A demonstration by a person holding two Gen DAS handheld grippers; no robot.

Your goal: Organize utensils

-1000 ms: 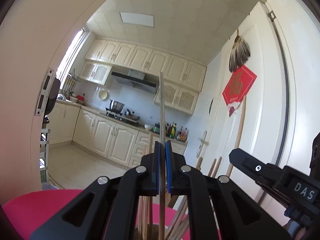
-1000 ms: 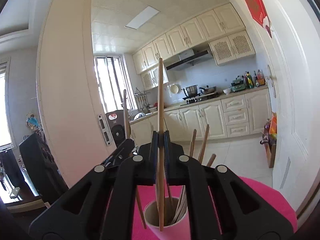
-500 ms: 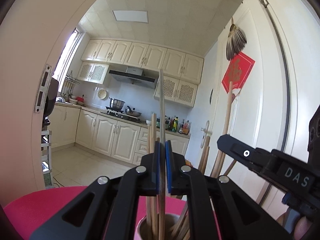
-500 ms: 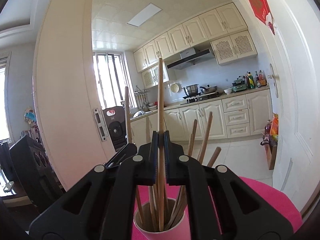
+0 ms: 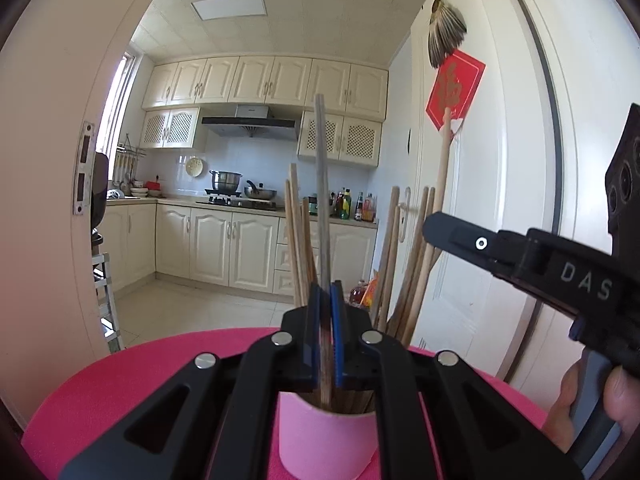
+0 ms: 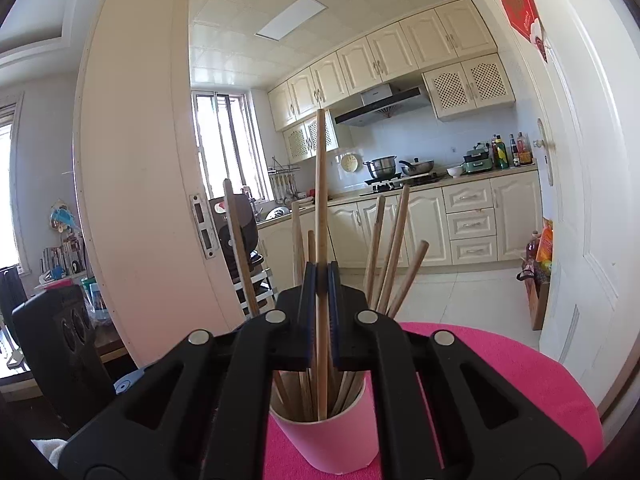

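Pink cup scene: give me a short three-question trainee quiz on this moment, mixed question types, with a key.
1. True or false: the left claw is shut on a chopstick.
2. What does the lower end of the right claw's light wooden chopstick reach into? A) a drawer B) the pink cup C) a pot
3. Fill in: the cup stands on a ____ cloth.

Key: 1 true; 2 B; 3 pink.
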